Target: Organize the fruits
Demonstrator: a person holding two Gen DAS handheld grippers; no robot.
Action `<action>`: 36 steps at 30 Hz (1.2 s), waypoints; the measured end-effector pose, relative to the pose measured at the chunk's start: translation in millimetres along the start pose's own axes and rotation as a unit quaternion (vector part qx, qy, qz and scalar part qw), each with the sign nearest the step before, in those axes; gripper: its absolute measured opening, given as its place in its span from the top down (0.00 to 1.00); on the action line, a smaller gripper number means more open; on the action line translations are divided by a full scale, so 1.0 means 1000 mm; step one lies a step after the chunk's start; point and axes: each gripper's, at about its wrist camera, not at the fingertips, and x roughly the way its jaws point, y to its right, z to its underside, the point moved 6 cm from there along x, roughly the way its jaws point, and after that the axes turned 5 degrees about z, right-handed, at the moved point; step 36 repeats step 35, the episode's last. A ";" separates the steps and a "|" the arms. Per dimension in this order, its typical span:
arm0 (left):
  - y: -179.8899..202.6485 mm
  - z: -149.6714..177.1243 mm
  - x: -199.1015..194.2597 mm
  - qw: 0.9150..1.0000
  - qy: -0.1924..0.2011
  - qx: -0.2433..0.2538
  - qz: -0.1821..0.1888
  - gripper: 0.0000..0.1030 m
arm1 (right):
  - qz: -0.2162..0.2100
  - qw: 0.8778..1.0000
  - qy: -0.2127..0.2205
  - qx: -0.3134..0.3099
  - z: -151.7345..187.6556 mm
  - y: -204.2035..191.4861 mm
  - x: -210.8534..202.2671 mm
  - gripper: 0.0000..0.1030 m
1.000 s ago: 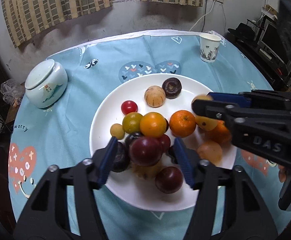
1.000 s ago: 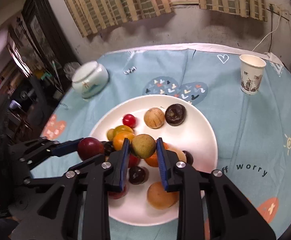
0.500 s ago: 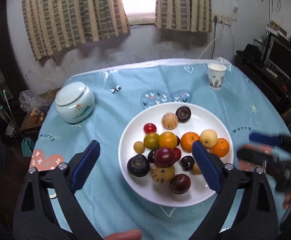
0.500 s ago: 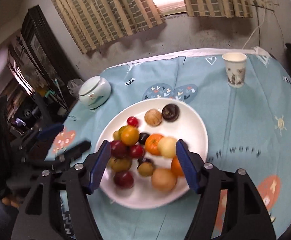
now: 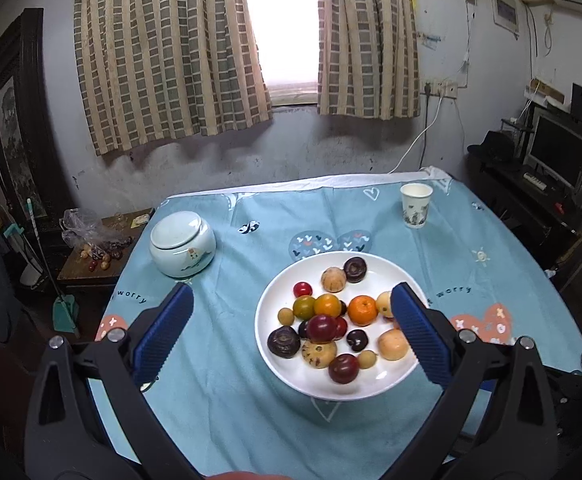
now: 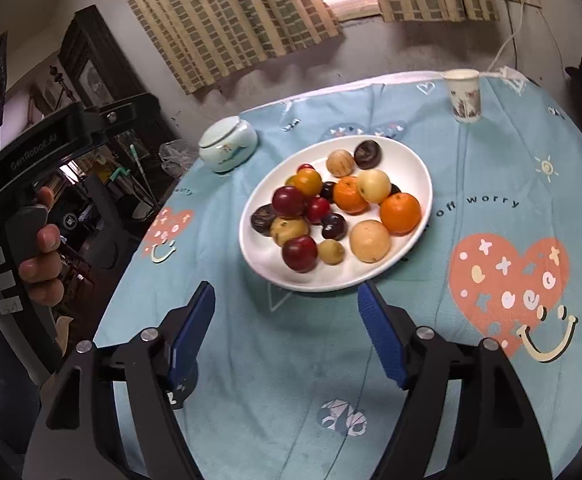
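Observation:
A white plate (image 5: 371, 385) on the blue cloth holds several fruits: oranges (image 5: 362, 310), dark red plums (image 5: 321, 328), brown and yellow ones. My left gripper (image 5: 291, 294) hangs above and in front of the plate, open wide and empty. In the right wrist view the same plate (image 6: 409, 160) lies ahead with an orange (image 6: 400, 208) and a plum (image 6: 288, 200). My right gripper (image 6: 286, 292) is short of the plate's near rim over bare cloth; its jaws are opening with nothing between them. At the left of that view, a hand (image 6: 41, 248) grips the left tool's handle.
A pale lidded jar (image 5: 182, 244) stands left of the plate and a paper cup (image 5: 416, 210) at the far right. Beyond the table's left edge is a low stand with a bag of fruits (image 5: 95, 248). A desk with a monitor (image 5: 559, 152) is at the right.
Both grippers opened and let go of their fruit, the left a dark red plum, the right a greenish-brown one. Both then drew back from the plate, the left also rising.

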 end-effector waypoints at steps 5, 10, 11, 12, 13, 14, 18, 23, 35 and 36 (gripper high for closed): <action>0.000 -0.003 -0.018 1.000 0.015 -0.017 0.013 0.03 | -0.005 1.000 0.010 -0.026 0.004 -0.019 -0.015 0.24; -0.003 -0.002 -0.030 0.999 0.032 -0.023 -0.005 0.03 | -0.010 0.999 0.010 -0.034 0.009 -0.028 -0.020 0.23; -0.003 -0.002 -0.031 0.999 0.032 -0.022 -0.008 0.03 | -0.009 0.999 0.010 -0.035 0.010 -0.029 -0.021 0.23; -0.003 -0.003 -0.033 0.999 0.031 -0.021 -0.009 0.03 | -0.009 0.999 0.010 -0.036 0.011 -0.029 -0.021 0.23; -0.003 -0.003 -0.034 0.999 0.032 -0.022 -0.011 0.03 | -0.010 0.999 0.010 -0.036 0.011 -0.030 -0.022 0.23; -0.004 -0.003 -0.036 0.999 0.032 -0.023 -0.010 0.03 | -0.009 0.999 0.009 -0.037 0.012 -0.030 -0.022 0.23; -0.007 -0.002 -0.037 0.999 0.026 -0.026 -0.019 0.03 | -0.009 0.999 0.008 -0.038 0.013 -0.031 -0.023 0.23; -0.011 0.000 -0.039 0.999 0.023 -0.030 -0.023 0.03 | -0.007 0.999 0.006 -0.041 0.016 -0.032 -0.023 0.20; -0.011 -0.002 -0.046 0.998 0.032 -0.030 -0.033 0.03 | -0.009 0.999 0.007 -0.041 0.021 -0.031 -0.024 0.18; -0.011 -0.002 -0.046 0.998 0.032 -0.030 -0.033 0.03 | -0.009 0.999 0.007 -0.041 0.021 -0.031 -0.024 0.18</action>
